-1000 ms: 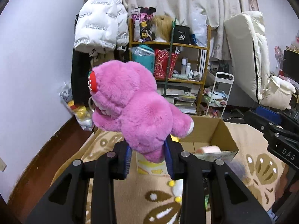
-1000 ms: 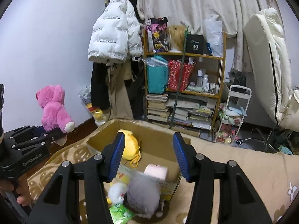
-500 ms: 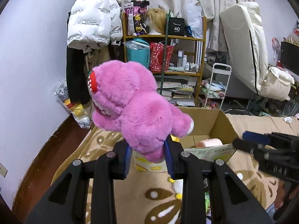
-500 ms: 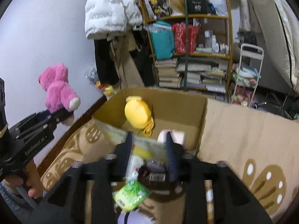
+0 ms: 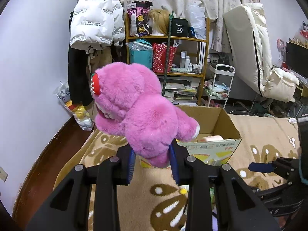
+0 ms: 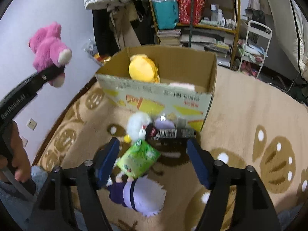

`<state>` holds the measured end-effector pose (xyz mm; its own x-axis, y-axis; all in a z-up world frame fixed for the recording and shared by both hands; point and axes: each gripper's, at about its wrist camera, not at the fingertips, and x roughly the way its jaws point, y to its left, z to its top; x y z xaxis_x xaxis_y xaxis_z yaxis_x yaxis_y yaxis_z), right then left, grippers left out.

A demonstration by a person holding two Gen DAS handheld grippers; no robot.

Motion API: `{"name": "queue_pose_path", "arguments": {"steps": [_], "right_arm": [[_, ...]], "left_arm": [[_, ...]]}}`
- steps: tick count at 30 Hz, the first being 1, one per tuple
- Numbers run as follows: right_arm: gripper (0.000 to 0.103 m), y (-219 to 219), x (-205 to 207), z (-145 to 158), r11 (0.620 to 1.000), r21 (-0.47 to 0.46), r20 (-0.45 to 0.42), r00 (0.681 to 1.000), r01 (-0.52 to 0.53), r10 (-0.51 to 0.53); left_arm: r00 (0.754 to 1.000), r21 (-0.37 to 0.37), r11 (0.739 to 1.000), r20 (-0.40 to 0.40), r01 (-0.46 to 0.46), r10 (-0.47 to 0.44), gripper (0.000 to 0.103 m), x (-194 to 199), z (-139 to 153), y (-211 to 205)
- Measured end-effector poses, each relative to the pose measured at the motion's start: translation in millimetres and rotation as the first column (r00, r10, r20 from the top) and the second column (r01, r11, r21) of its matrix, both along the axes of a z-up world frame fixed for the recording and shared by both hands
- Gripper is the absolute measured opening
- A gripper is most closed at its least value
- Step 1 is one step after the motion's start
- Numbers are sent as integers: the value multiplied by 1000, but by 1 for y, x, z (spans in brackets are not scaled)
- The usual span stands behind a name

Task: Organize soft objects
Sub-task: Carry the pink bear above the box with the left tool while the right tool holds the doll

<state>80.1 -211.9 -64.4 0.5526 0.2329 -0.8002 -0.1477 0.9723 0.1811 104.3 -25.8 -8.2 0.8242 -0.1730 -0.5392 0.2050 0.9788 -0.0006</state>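
While our left gripper squeezes the pink bear and holds it up near the cardboard box, our right gripper has just been opening wide, with nothing pinched, above the green packet and purple doll on the rug.

right tongs have just been opening and hang spread over a green packet and purple plush on the tan rug, cardboard box with a yellow plush just behind, nothing gripped.
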Motion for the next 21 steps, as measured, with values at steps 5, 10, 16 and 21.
{"name": "queue_pose_path", "arguments": {"steps": [5,10,16,21], "right_arm": [[79,5,-7,-20,1000,1,-94,995,-27,27],[79,14,-9,-40,998,10,-188,980,-69,70],[81,21,-8,-71,994,4,-312,944,-113,108],[81,17,-7,-92,993,64,-384,916,-94,112]], "left_arm": [[1000,4,1000,-6,-6,6,30,-7,-1,4],[1000,7,1000,-1,-6,6,30,-7,-1,3],[1000,9,1000,0,-5,5,30,-7,0,2],[1000,13,1000,-6,-3,3,30,-7,1,1]]}}
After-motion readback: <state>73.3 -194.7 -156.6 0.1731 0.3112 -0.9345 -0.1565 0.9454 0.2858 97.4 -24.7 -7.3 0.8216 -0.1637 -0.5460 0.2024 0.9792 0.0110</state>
